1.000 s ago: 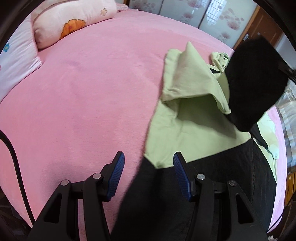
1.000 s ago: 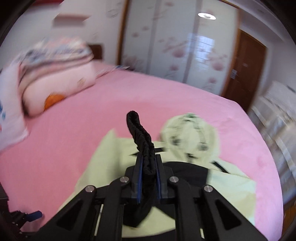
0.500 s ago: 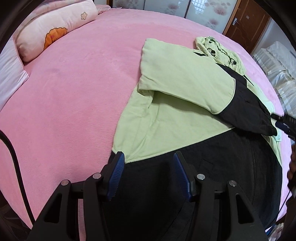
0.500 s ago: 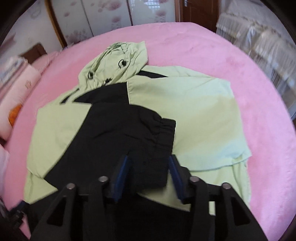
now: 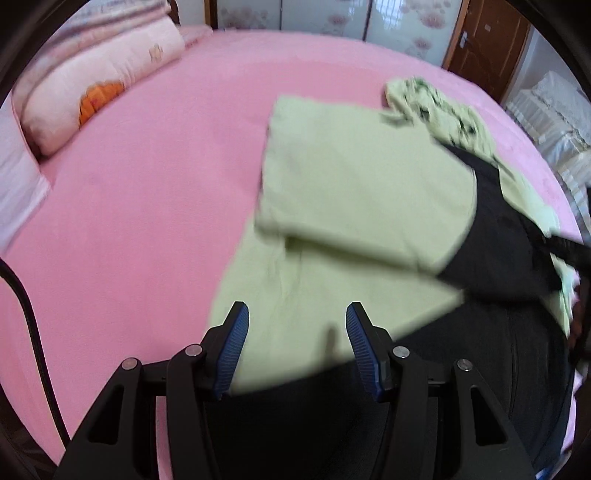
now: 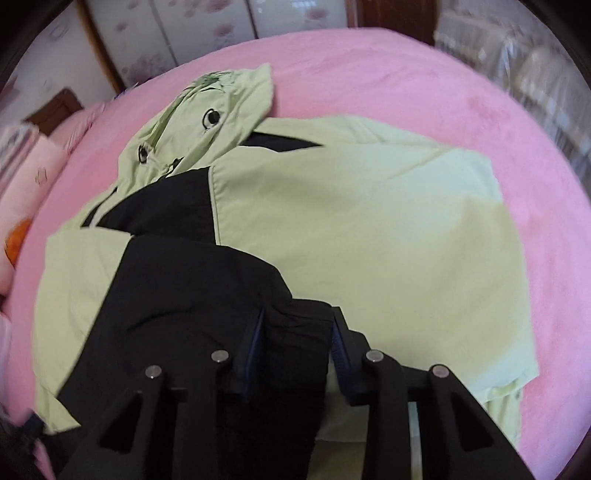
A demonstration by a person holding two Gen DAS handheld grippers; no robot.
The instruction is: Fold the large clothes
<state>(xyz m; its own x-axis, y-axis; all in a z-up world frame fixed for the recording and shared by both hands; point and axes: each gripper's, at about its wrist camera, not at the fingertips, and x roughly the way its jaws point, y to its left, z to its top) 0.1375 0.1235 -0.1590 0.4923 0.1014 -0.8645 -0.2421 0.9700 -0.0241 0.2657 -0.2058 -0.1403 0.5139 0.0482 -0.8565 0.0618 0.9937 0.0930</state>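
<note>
A light green and black hooded jacket (image 6: 388, 229) lies spread on the pink bed (image 6: 406, 74), its hood (image 6: 218, 107) at the far end. Its black sleeve (image 6: 192, 280) is folded across the body. My right gripper (image 6: 297, 325) hangs low over the sleeve's cuff. Its jaws are closing with the cuff between them, and I see no firm pinch. My left gripper (image 5: 297, 321) is open and holds nothing, above the jacket (image 5: 351, 192) where green meets black. The folded sleeve (image 5: 502, 251) and hood (image 5: 436, 99) show further right.
Pink pillows (image 5: 92, 85) are stacked at the bed's far left. Sliding wardrobe doors (image 5: 332, 18) and a wooden door (image 5: 484, 44) stand behind. White bedding (image 5: 554, 107) sits at the right. A black cable (image 5: 33, 332) hangs at the left edge.
My right gripper came down with the black cuff, laid the sleeve across the jacket and let go, then its jaws narrowed again around the cuff. My left gripper shifted sideways over the jacket.
</note>
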